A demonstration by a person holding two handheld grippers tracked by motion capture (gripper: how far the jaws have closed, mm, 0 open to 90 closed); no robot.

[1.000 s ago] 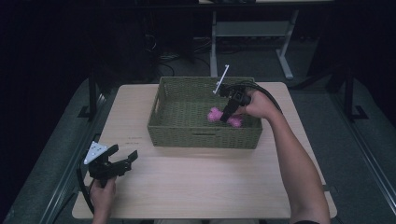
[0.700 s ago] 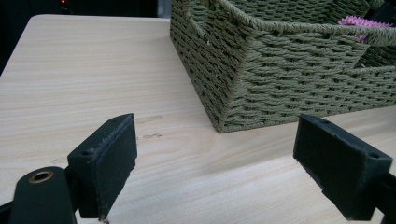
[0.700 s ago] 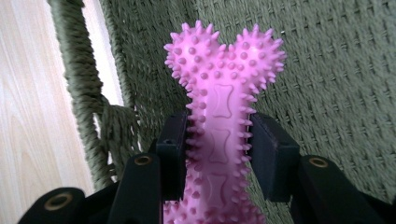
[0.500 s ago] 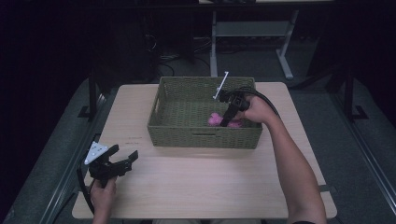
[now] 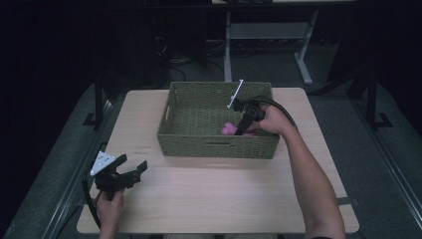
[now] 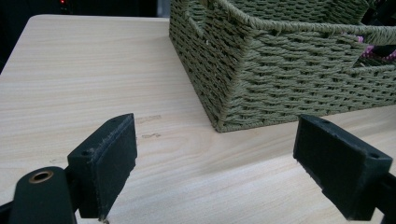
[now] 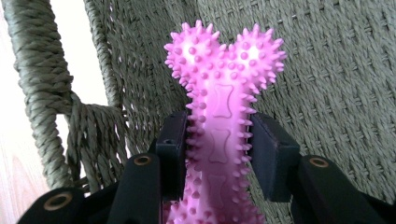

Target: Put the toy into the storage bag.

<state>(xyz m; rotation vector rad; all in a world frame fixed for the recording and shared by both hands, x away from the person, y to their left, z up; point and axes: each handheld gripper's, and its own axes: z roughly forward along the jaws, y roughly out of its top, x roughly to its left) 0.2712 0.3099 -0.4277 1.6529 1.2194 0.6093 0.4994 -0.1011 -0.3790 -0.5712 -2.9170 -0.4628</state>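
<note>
High view: the right gripper [image 5: 242, 128] reaches down into the green woven rectangular basket [image 5: 175, 130], forearm extended across the light wooden table [image 5: 214, 199], apparently to place or lift the pink spiked rubber bone toy [image 5: 228, 129]; contact with the floor is unclear.

Left gripper view: the left gripper [image 6: 217, 163] is idle, jaws spread wide, low over the table near the basket corner.

Right gripper view: jaws clamped on the toy's shaft, inside the basket.
</note>
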